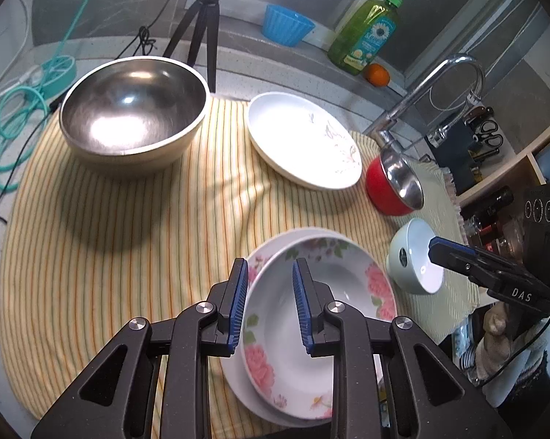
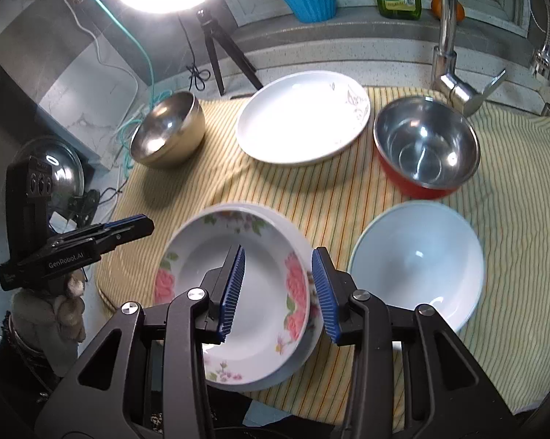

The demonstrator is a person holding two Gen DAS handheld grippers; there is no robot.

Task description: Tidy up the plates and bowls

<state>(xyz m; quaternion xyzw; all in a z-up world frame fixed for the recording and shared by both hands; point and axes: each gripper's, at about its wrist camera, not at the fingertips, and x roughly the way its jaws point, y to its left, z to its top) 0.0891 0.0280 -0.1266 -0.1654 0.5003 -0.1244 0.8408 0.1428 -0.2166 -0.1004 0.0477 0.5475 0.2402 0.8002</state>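
Note:
A floral deep plate [image 1: 330, 314] [image 2: 202, 267] rests on a plain white plate [image 1: 245, 387] [image 2: 300, 358] at the near edge of the striped cloth. My left gripper [image 1: 269, 307] is open, its jaws astride the floral plate's left rim. My right gripper [image 2: 280, 289] is open, astride its right rim. A large steel bowl [image 1: 132, 109] [image 2: 169, 131], a white plate [image 1: 300, 139] [image 2: 300, 117], a red steel-lined bowl [image 1: 395, 183] [image 2: 425, 146] and a pale blue bowl [image 1: 414, 256] [image 2: 417, 267] stand around.
Striped cloth [image 1: 128, 237] [image 2: 330, 197] covers the counter. A faucet [image 1: 439, 84] [image 2: 450, 36], tripod [image 1: 202, 25], blue cup [image 1: 286, 23], soap bottle [image 1: 366, 33] and orange [image 1: 377, 73] stand behind. Teal cable [image 1: 11, 128] lies at left.

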